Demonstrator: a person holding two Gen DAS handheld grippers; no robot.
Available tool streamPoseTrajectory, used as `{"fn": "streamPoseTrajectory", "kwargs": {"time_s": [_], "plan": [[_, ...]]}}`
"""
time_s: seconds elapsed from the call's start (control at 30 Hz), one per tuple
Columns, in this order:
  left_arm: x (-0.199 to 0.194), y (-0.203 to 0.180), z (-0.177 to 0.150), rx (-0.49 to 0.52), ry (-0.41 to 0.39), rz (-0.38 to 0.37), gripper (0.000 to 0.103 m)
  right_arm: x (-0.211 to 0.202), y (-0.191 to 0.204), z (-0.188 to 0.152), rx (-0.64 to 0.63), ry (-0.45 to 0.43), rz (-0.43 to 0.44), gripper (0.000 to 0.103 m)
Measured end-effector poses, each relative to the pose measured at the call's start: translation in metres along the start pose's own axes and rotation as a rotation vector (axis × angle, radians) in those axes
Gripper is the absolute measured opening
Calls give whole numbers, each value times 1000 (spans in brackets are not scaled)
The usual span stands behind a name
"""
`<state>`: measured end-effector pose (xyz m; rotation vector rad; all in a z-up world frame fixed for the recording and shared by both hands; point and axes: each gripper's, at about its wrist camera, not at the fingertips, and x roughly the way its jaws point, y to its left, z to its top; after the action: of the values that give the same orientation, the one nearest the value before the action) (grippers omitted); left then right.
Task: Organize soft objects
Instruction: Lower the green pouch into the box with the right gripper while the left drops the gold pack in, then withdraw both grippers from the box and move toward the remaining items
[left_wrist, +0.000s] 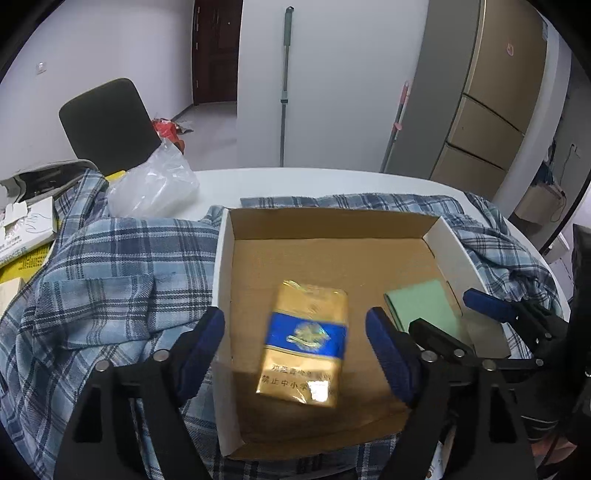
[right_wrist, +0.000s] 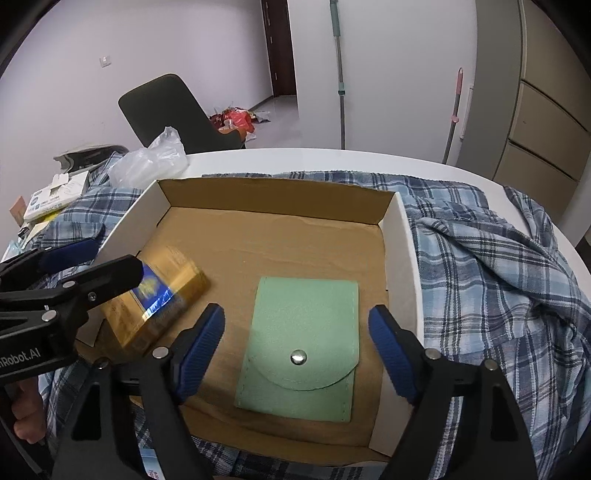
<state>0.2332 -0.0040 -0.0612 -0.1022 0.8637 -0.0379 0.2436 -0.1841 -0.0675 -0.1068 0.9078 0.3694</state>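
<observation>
A shallow cardboard box (left_wrist: 225, 258) (right_wrist: 402, 236) sits on a blue plaid shirt (left_wrist: 103, 266) (right_wrist: 498, 266). Inside lie a gold and blue soft pack (left_wrist: 306, 343) (right_wrist: 166, 291), blurred, and a green snap pouch (right_wrist: 303, 343) (left_wrist: 424, 306). My left gripper (left_wrist: 295, 354) is open, its blue fingers either side of the gold pack, above it. My right gripper (right_wrist: 297, 350) is open, its fingers either side of the green pouch. Neither holds anything. Each gripper shows in the other's view, the right one (left_wrist: 491, 314) and the left one (right_wrist: 74, 266).
The box and shirt lie on a white round table (left_wrist: 332, 184) (right_wrist: 332, 162). A clear plastic bag (left_wrist: 151, 184) (right_wrist: 151, 162) and paper boxes (left_wrist: 26, 229) (right_wrist: 51, 199) sit at the far left. A dark chair (left_wrist: 107, 125) stands behind.
</observation>
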Motion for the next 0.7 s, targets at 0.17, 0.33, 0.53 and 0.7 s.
{"fn": "streamPoseTrajectory", "kwargs": {"time_s": [0.17,0.33,0.53,0.7], "plan": [[-11,-1,3,8,-36,14,81,-12,-1,6,9,-30,-2,79],[-37,-5,11,25,-102,16,81,-45,-4,18,28,-89,15,79],[-96,-11,20,37,-221,10,81,-105,-3,24,20,-195,31,79],[-143,-16,14,41,-300,-13,81,-152,1,15,10,-277,40,79]]}}
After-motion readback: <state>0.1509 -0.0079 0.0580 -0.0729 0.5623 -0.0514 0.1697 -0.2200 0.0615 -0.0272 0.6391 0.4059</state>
